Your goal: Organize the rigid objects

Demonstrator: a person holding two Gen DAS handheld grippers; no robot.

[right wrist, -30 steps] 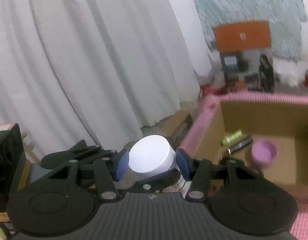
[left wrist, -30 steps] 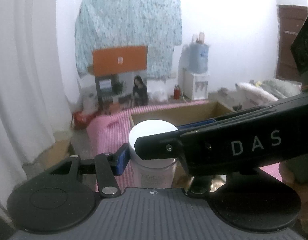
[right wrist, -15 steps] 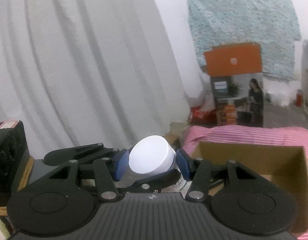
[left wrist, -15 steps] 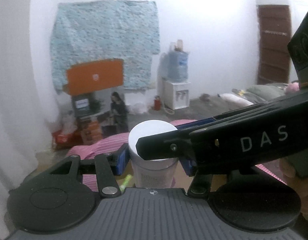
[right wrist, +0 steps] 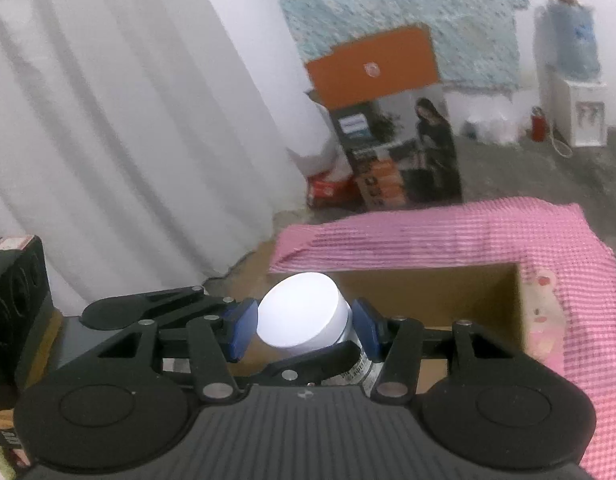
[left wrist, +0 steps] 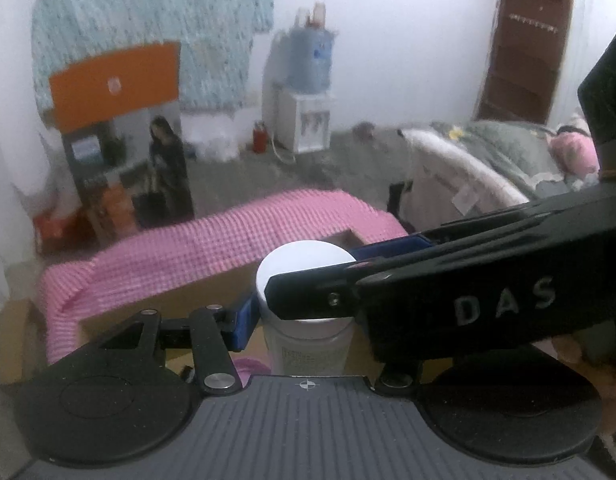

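Note:
A clear jar with a white lid (left wrist: 306, 264) sits between the blue pads of both grippers. My left gripper (left wrist: 300, 316) is shut on its body, below the lid. My right gripper (right wrist: 304, 326) is shut on the white lid (right wrist: 302, 314); its black finger (left wrist: 427, 292) crosses the left wrist view from the right. The jar is held above a cardboard box (right wrist: 447, 292) that stands on a pink checked cloth (right wrist: 467, 232). The box's inside is mostly hidden; a pink object (left wrist: 250, 364) shows low behind the left fingers.
A white curtain (right wrist: 128, 120) hangs at the left. A printed carton with an orange flap (right wrist: 387, 132) stands on the floor behind the table. A water dispenser (left wrist: 308, 92) is by the far wall, a bed (left wrist: 507, 152) at the right.
Both grippers have swung with the jar held between them. The views have panned: the box now lies lower and further right, and the room's right side shows more.

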